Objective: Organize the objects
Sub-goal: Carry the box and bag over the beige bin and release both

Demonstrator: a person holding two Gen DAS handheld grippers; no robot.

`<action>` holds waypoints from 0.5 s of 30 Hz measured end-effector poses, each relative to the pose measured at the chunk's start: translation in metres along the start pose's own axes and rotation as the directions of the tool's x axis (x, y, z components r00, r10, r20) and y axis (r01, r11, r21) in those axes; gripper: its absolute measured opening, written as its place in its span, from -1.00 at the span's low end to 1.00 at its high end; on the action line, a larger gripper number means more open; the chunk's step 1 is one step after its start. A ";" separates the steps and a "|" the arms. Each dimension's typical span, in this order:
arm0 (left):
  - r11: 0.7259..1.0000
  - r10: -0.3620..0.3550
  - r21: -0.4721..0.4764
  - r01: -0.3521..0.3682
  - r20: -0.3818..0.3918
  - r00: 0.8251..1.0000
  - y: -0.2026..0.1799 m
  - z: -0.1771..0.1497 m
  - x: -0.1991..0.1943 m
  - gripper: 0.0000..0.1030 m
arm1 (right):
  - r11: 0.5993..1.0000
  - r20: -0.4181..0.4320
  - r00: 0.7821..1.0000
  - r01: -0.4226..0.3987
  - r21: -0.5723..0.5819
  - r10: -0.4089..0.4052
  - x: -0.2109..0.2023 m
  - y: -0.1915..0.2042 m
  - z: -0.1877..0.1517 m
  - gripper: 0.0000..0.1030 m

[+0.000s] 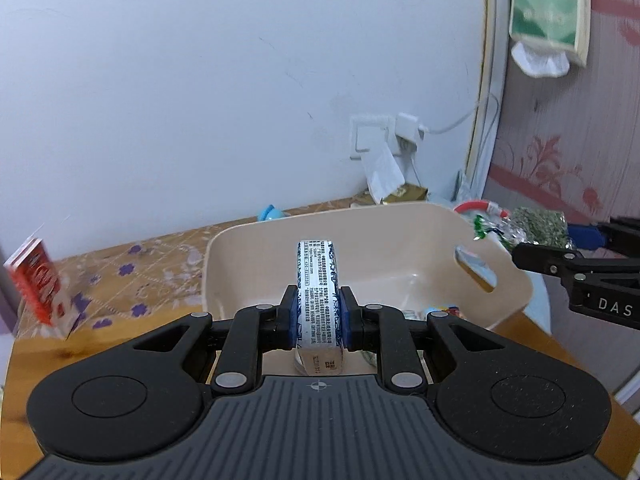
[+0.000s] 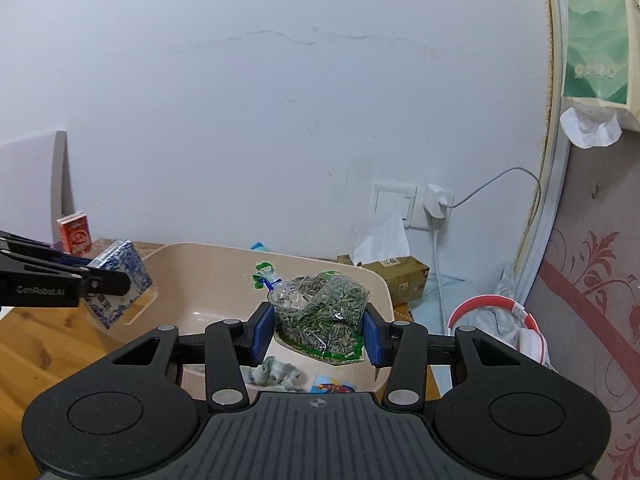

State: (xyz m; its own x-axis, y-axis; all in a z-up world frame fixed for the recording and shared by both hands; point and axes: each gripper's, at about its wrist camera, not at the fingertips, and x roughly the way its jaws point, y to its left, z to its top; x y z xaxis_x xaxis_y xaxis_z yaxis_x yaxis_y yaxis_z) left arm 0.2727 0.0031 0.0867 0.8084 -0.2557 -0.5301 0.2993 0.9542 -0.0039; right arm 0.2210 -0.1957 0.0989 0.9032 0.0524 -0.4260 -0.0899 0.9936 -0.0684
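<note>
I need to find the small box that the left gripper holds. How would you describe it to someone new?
Start at the beige bin on the wooden table. Above its near edge, the left gripper pinches a small box. Its blue-and-white porcelain pattern distinguishes it from the red box standing on the table and the clear bag of seeds in the right gripper.

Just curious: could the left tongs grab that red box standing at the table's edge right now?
Probably not yet. The left tongs are shut on a blue-and-white packet over the beige bin; the red box stands apart, unobstructed.
</note>
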 end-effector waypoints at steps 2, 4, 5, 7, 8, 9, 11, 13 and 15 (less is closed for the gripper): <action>1.000 0.002 0.004 -0.002 -0.032 0.999 -0.002 0.001 0.019 -0.61 | 1.000 -0.017 1.000 0.001 0.000 -0.001 0.013 -0.002 0.000 -0.15; 1.000 -0.001 -0.002 0.000 -0.068 0.998 -0.002 0.000 0.036 -0.61 | 1.000 -0.041 0.999 -0.006 0.010 0.007 0.027 -0.005 -0.001 -0.15; 1.000 -0.001 -0.005 0.000 -0.085 0.996 -0.002 -0.002 0.044 -0.61 | 1.000 -0.054 0.998 -0.011 0.016 0.012 0.033 -0.007 -0.002 -0.15; 1.000 -0.003 -0.003 0.002 -0.110 0.994 -0.002 -0.005 0.056 -0.61 | 1.000 -0.085 0.996 -0.013 0.011 0.014 0.046 -0.007 -0.006 -0.15; 1.000 -0.003 0.004 0.004 -0.125 0.992 -0.003 -0.008 0.062 -0.61 | 1.000 -0.099 0.995 -0.014 0.005 0.014 0.052 -0.006 -0.008 -0.15; 1.000 -0.003 0.010 0.005 -0.136 0.991 -0.003 -0.011 0.065 -0.61 | 1.000 -0.113 0.993 -0.017 0.000 0.016 0.057 -0.004 -0.010 -0.15; 1.000 0.000 0.021 0.004 -0.156 0.988 -0.005 -0.015 0.071 -0.61 | 1.000 -0.144 0.989 -0.025 -0.010 0.024 0.067 -0.001 -0.013 -0.14; 1.000 0.013 0.023 -0.010 -0.167 0.986 -0.005 -0.016 0.074 -0.57 | 0.999 -0.167 0.986 -0.031 -0.017 0.028 0.073 0.003 -0.016 0.04; 0.999 0.039 0.029 -0.035 -0.159 0.986 -0.007 -0.015 0.070 -0.26 | 0.999 -0.182 0.983 -0.039 -0.020 0.034 0.075 0.005 -0.017 0.17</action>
State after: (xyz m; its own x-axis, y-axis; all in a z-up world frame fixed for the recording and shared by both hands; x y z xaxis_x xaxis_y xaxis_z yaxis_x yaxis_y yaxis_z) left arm 0.3200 -0.0193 0.0372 0.7282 -0.1905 -0.6583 0.2857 0.9575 0.0389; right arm 0.2809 -0.1889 0.0511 0.8083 0.0674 -0.5849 -0.1330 0.9886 -0.0699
